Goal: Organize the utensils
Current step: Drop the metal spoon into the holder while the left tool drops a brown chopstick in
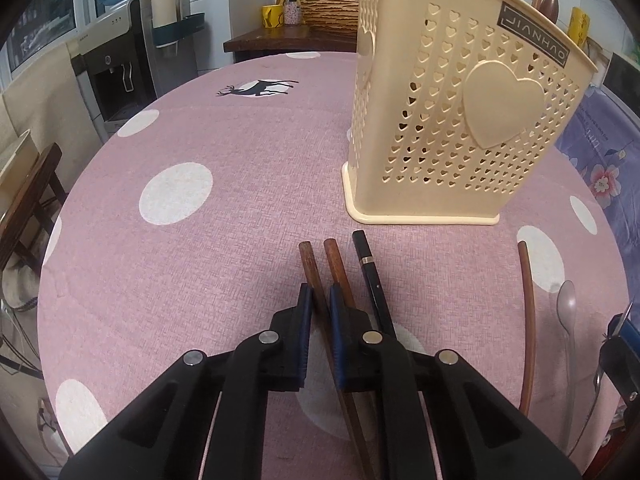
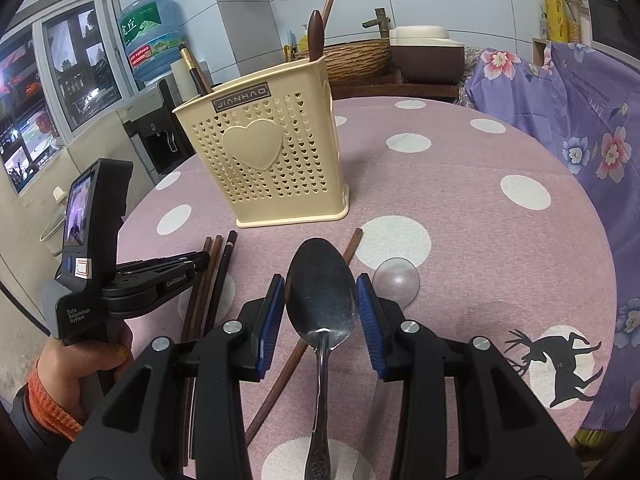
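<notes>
Utensil holder (image 1: 460, 120) amid open tablecloth (image 1: 200, 240)

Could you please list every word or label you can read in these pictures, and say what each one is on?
"JIANHAO", upside down: utensil holder label.
"GenRobot.AI": left gripper arm.
"Data Acquisition System": left gripper's handle.
Water jug labels: characters too blurred to read.
Purple cloth print: too small.

1. One cream utensil holder (image 2: 264, 160) standing on the desk (image 2: 480, 248), hearts punched all over it.
2. Four chopsticks lying flat: two brown chopsticks (image 1: 310, 264) side by side, one black chopstick (image 1: 366, 264) next to them, plus one more brown chopstick (image 1: 529, 320) off on its own.
3. Two spoons down here: one metal spoon (image 2: 322, 292) and one clear plastic spoon (image 2: 396, 282).
4. Sticking out of the holder I count at least three handles, could be more hidden inside.
5. Two grippers: left gripper (image 1: 318, 320), right gripper (image 2: 322, 312).
</notes>
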{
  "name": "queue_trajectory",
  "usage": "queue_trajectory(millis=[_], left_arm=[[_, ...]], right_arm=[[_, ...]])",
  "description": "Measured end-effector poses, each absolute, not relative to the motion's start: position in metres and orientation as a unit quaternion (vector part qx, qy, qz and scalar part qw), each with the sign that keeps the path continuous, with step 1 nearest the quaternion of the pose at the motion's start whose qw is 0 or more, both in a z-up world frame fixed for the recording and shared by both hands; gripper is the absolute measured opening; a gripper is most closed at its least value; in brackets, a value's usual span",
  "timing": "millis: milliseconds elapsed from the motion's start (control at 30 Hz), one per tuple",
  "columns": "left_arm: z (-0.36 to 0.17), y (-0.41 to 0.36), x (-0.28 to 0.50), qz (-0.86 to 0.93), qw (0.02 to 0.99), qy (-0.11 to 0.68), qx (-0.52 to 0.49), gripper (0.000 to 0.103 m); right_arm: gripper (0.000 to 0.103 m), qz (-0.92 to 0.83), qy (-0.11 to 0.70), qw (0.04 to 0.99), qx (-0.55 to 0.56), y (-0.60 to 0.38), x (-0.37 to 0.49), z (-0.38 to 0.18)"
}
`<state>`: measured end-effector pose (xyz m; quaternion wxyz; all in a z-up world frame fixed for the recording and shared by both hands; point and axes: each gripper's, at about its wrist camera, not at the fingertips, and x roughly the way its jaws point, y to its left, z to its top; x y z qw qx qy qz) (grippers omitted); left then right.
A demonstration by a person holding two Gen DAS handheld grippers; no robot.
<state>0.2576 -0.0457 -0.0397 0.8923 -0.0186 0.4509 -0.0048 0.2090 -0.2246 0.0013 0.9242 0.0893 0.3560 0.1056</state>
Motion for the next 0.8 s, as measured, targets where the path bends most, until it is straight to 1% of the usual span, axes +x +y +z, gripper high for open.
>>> queue_trajectory(millis=[300,433,633,800], left_arm=[[-0.038,-0.042,0.260,-0.006,0.894,0.446,-0.033,0.008],[-0.026,-0.032,0.257,-0.019,0.901,0.431,-0.052,0.008],[0.030,-0.010,0.233,-0.045,0.928,0.363,-0.078,0.007],[0.075,0.007,0.211,-0.055,0.948,0.302,-0.087,0.007]], right_arm=[[0.038,0.107,0.347,0.927,0.096,-0.228,0.207,0.006],[0.038,0.116,0.339,0.928,0.105,-0.232,0.205,0.011],[0.037,0.140,0.318,0.930,0.123,-0.237,0.202,0.034],[0.037,0.137,0.304,0.936,0.109,-0.235,0.197,0.052]])
